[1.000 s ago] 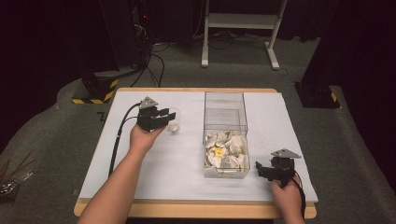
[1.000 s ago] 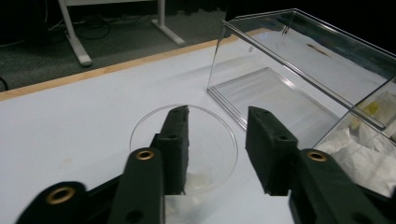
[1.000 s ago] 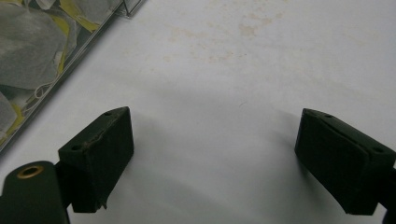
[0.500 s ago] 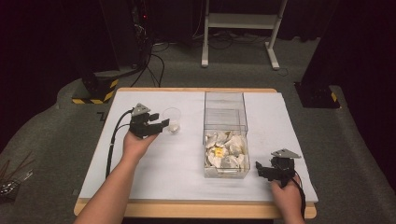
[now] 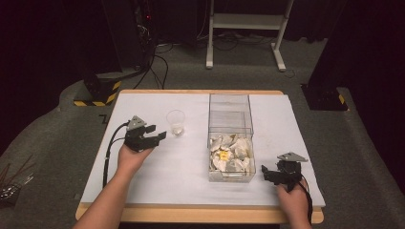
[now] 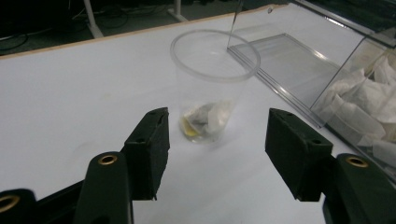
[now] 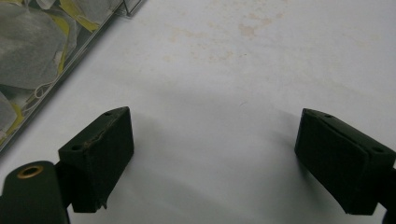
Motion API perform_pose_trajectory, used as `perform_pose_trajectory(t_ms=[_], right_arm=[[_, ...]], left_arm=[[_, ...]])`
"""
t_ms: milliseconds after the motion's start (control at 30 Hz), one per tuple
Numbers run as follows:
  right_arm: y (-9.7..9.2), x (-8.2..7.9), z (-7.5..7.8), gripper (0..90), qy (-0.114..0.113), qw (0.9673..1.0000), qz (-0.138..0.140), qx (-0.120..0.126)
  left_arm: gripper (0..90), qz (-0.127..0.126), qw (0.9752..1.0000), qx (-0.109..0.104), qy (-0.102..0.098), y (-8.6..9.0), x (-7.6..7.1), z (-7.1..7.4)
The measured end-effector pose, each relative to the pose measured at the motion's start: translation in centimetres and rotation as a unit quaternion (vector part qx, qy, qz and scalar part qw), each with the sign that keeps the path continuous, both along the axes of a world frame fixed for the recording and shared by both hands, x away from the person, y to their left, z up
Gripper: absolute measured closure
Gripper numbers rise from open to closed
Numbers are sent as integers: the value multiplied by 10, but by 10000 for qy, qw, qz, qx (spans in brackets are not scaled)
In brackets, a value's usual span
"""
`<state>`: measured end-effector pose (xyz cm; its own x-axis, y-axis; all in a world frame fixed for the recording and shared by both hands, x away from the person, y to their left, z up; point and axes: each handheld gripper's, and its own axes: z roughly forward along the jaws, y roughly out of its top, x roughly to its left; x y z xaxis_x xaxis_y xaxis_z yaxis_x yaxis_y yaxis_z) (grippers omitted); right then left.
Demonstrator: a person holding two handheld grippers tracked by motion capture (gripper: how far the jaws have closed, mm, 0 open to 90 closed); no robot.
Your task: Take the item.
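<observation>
One clear cup (image 5: 175, 122), one clear bin (image 5: 231, 138) of tea bags, sitting apart on the table (image 5: 143, 181). Left gripper (image 5: 155, 135) gaping near the cup, right gripper (image 5: 268, 172) gaping beside the bin. Left gripper view is showing one tea bag (image 6: 205, 120) in the cup.

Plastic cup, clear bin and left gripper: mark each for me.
plastic cup (image 6: 212, 74), left gripper view, on its clear side wall.
clear bin (image 5: 229, 103), high view, on its far wall.
left gripper (image 5: 158, 134), high view, midway between its open fingertips.
</observation>
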<state>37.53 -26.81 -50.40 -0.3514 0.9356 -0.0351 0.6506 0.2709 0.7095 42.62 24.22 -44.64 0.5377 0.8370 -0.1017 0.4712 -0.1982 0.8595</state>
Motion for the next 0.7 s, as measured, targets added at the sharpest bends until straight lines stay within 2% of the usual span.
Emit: perform_pose_trajectory(t_ms=[100,167,267,367,433,567,700], right_arm=[[0,0,0,117,3,10000,-5,4],[0,0,0,117,-3,10000,0,-2],[0,0,0,117,-1,10000,-1,-1],[0,0,0,118,-1,10000,-1,-2],[0,0,0,117,-3,10000,-8,0],[0,0,0,117,3,10000,-6,2],[0,0,0,117,2,10000,-7,1]], left_arm=[[394,-9,9999,142,89,6,-10,-11],[395,-12,9998,146,128,8,-13,-15],[394,-21,9991,255,338,17,-24,-31],[394,-26,9986,309,427,21,-30,-38],[394,-72,9976,403,559,27,-39,-46],[392,-40,9972,359,655,33,-49,-56],[392,-1,9980,247,573,35,-51,-55]])
